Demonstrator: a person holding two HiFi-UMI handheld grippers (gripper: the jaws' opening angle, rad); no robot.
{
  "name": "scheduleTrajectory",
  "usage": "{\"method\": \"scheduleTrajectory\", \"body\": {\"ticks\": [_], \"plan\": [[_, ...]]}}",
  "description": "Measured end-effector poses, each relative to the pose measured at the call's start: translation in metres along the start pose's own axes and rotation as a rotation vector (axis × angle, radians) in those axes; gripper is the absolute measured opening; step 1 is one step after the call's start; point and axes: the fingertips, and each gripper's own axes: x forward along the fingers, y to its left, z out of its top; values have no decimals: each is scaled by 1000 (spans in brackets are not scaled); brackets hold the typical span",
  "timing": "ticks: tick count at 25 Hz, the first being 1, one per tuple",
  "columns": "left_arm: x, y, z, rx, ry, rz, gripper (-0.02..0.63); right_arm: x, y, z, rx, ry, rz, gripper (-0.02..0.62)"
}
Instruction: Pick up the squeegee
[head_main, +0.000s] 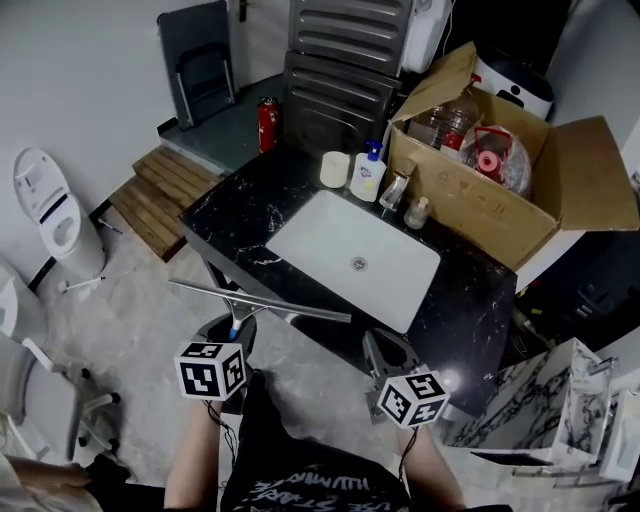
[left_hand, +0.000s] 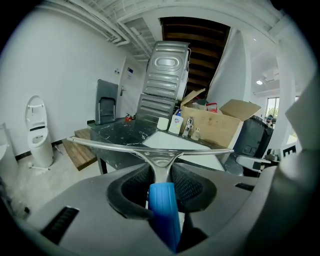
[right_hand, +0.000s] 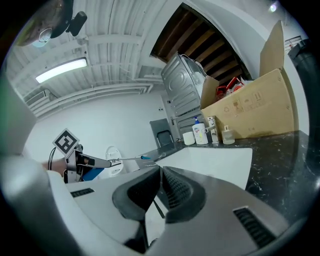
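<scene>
Blue-handled squeegee (left_hand: 163, 220) clamped in left gripper (left_hand: 161, 175) jaws.

The right claw (right_hand: 161, 168) fills the lower half, its jaws pressed together on nothing. Past it lies a white sink (right_hand: 215, 162) set in the black worktop (right_hand: 282, 150). At two o'clock stands a cardboard box (right_hand: 255, 107), with a soap bottle (right_hand: 199, 134) near its left end. At nine o'clock the left claw (right_hand: 105, 162) grips the squeegee (right_hand: 129, 159).

Your gripper views bulge and darken at the rims; a ceiling tube (right_hand: 61, 70) shines brightly; the head view looks dim.
</scene>
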Motion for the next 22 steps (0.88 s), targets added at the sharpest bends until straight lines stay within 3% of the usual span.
{"method": "scheduleTrajectory", "body": {"ticks": [22], "plan": [[-92, -17, -95, -72, -6, 84, 147, -69, 35, -50, -48, 67, 100, 48]]}}
